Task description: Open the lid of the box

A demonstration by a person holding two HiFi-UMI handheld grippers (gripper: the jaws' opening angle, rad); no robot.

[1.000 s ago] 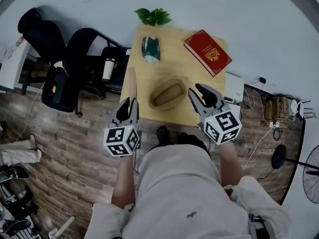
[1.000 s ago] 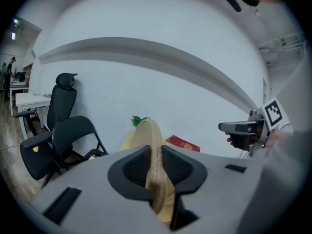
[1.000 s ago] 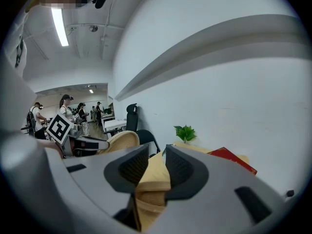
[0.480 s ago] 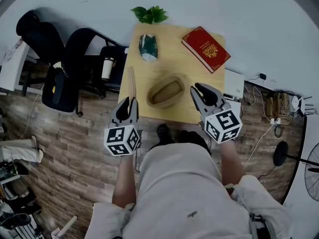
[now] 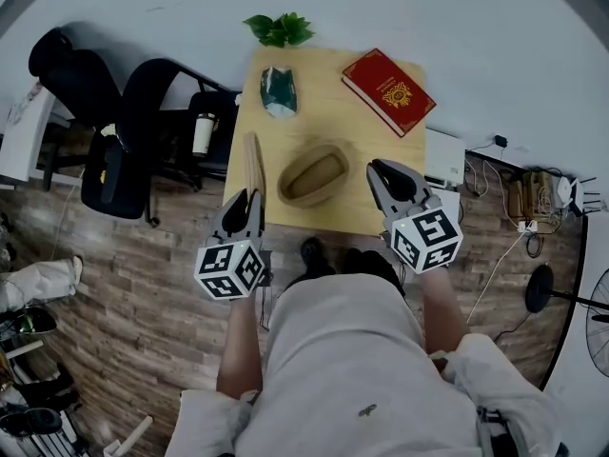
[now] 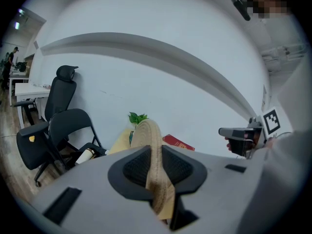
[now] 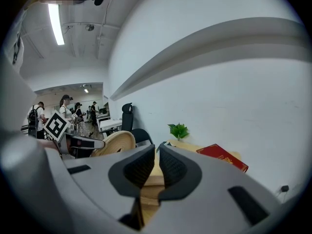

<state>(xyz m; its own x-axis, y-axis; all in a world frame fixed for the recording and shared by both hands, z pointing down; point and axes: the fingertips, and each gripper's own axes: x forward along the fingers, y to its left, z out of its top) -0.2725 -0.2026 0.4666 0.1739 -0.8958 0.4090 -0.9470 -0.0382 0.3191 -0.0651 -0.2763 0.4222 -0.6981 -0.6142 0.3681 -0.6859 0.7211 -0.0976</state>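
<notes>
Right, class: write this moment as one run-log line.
left gripper: clamped on tan woven oval lid, held on edge | right gripper: empty, jaws just closing | tan woven oval box: open on light wooden table

The box [image 5: 314,174] is oval, tan and woven, and it stands open and upright on the bench [image 5: 333,103] near the middle of the front edge. Its flat oval woven lid [image 5: 252,160] is off. The left tongs [image 5: 249,198] clamp it on edge over the bench's front left corner, just beside the box.

woven lid [image 5: 252,165] — off the box [image 5: 314,174]
</notes>
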